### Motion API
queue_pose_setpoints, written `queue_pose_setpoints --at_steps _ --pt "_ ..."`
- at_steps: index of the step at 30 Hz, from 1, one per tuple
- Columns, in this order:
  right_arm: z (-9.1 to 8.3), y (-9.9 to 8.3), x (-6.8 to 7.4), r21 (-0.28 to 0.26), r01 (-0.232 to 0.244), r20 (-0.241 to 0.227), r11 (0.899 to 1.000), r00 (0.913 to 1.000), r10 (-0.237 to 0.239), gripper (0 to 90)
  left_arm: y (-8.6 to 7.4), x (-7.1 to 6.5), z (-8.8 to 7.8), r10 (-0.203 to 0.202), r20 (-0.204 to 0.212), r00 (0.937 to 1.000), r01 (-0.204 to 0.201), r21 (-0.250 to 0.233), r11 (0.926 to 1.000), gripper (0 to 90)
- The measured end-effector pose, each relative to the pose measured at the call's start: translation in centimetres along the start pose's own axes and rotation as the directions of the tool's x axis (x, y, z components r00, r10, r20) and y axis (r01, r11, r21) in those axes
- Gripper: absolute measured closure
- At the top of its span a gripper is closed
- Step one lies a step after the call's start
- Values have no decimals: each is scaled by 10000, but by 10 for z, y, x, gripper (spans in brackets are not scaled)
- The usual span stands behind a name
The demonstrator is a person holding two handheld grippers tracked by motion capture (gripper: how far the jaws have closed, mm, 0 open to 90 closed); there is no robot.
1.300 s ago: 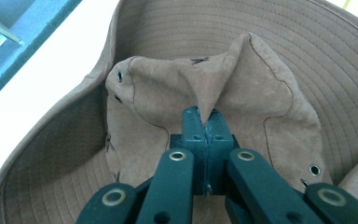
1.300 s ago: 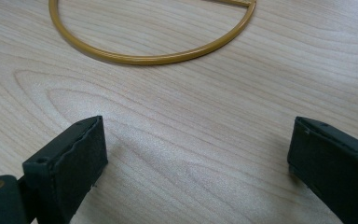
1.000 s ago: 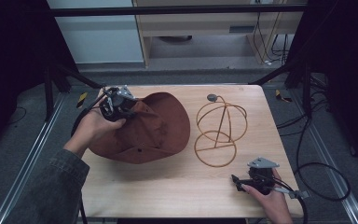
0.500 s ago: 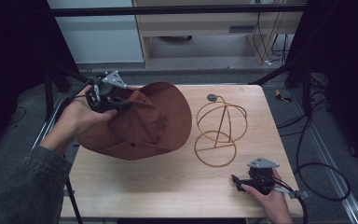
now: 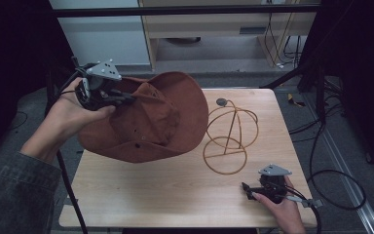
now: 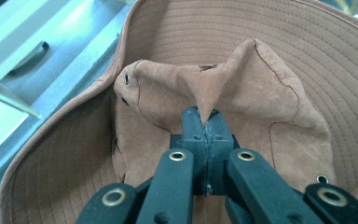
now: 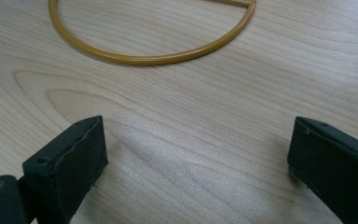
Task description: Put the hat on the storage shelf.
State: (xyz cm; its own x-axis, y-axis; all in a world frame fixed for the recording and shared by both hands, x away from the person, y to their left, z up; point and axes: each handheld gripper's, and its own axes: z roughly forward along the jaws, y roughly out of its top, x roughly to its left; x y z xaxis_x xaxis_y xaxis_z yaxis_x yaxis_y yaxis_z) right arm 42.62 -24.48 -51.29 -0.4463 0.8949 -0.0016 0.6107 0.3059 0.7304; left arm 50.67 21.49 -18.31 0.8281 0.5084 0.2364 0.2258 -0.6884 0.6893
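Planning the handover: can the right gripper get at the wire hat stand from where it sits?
Probably yes. The right gripper rests open on the table, the wire hat stand just ahead with bare wood between. The hat, pinched in the left gripper, is held off to one side.

We've got a rust-brown suede hat [image 5: 151, 119] with ringed stitching round its brim, a mustard-yellow wire stand [image 5: 229, 139], a pale wood-grain table [image 5: 175, 195], and matte black pads [image 7: 81, 158] on the right gripper.
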Motion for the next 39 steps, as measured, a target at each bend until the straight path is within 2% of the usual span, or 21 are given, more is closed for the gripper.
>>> queue_pose_setpoints --at_steps 10,23,39 --pt "0 0 0 10 -46 6 10000 10000 46 49 27 -8 -6 382 62 9993 -380 -271 9989 891" --pt "0 0 0 15 -51 -7 10000 10000 51 49 57 -15 0 580 307 9978 -561 -604 9966 891" --pt "0 0 1 17 -72 -11 10000 10000 72 49 95 -30 23 926 669 9934 -872 -800 9930 891"
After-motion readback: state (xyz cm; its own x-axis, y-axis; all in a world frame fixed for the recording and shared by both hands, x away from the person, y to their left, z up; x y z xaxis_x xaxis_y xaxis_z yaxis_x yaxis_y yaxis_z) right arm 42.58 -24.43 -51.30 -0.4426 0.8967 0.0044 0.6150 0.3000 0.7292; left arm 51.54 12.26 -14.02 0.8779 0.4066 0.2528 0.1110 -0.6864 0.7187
